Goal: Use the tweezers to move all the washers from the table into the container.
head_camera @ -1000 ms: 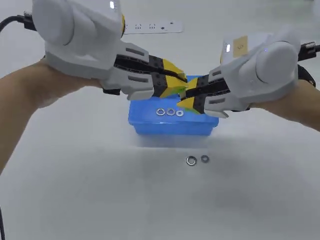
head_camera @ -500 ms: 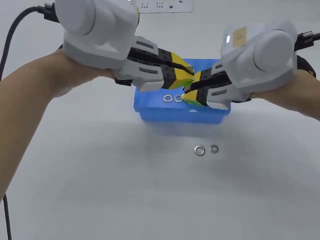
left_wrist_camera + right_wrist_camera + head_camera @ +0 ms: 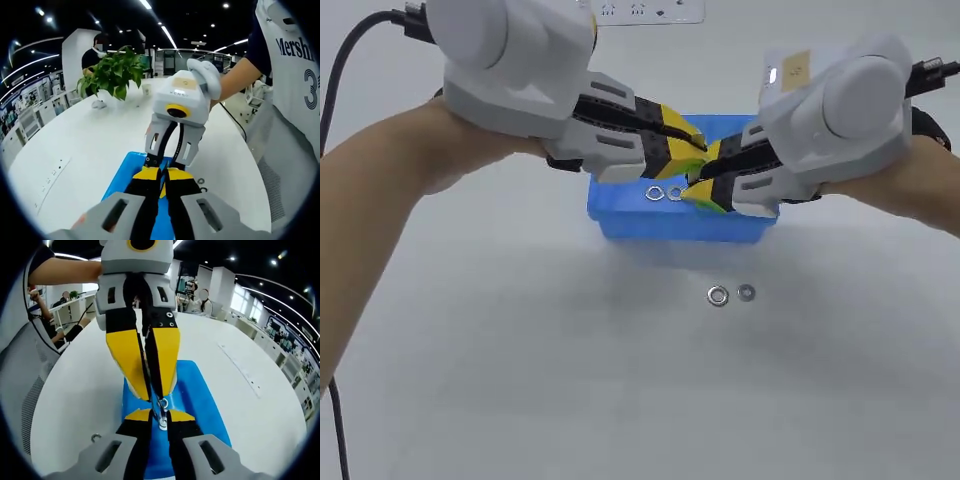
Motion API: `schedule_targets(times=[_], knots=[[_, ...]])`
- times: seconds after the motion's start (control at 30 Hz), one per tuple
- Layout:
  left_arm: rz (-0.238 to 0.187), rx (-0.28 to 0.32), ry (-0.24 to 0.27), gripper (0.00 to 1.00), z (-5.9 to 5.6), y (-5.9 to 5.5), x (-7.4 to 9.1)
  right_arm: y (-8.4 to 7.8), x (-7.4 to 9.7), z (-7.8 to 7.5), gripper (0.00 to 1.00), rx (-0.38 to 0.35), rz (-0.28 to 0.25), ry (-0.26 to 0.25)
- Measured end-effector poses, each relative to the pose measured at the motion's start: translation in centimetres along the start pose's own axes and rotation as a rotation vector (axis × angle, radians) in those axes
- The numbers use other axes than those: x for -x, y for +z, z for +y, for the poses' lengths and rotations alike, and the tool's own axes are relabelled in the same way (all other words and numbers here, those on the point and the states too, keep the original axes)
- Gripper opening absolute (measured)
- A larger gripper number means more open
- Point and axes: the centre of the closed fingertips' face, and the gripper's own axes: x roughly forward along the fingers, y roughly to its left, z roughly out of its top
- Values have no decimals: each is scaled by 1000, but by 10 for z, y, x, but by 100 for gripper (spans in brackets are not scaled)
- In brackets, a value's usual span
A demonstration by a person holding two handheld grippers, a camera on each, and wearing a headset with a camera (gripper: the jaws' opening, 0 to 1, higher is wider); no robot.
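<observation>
In the left gripper view the person's white shirt [image 3: 292, 75] carries the cut-off word "Mershi" and, below it, a large "3".

Washer [image 3: 163, 403] at right tongs' [image 3: 161, 416] tips, above blue container [image 3: 200, 402].

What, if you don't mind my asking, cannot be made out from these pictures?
- Washer count in the container: in the head view, the right tongs cover part of its inside.
- Whether the tweezers grip the washer: in the right gripper view, it is too small and blurred below the left tongs.
- Power strip: in the head view, it is cut off by the top edge.
</observation>
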Motion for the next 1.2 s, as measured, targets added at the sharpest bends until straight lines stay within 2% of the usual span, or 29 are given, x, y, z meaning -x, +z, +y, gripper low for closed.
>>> schedule_targets(times=[0.13, 0.27, 0.47, 0.53, 0.73, 0.87, 0.93, 1.0, 1.1, 1.17, 1.2], knots=[[-5, -25, 9, 7, -2, 7, 5, 9, 9, 2, 12, 20, -20, -12], [-15, -40, 19, 7, -8, 23, 14, 21, 21, 5, 11, 17, -48, -24], [-23, -60, 29, 7, -22, 36, 22, 32, 36, 17, 11, 43, -66, -30], [-20, -78, 25, 7, -31, 42, 23, 34, 39, 21, 11, 46, -70, -28], [-34, -76, 34, 7, -43, 45, 27, 38, 49, 37, 11, 66, -61, -27], [-37, -78, 29, 6, -56, 48, 27, 38, 54, 52, 11, 74, -59, -22], [-37, -78, 27, 6, -60, 47, 26, 36, 57, 59, 11, 75, -56, -18], [-42, -75, 24, 7, -59, 46, 25, 35, 59, 65, 11, 69, -57, -19], [-54, -66, 25, 6, -80, 52, 24, 34, 61, 73, 11, 69, -57, -19], [-60, -54, 23, 6, -90, 52, 24, 31, 62, 80, 11, 66, -55, -14], [-61, -51, 23, 6, -91, 52, 24, 31, 62, 83, 11, 65, -57, -11]])
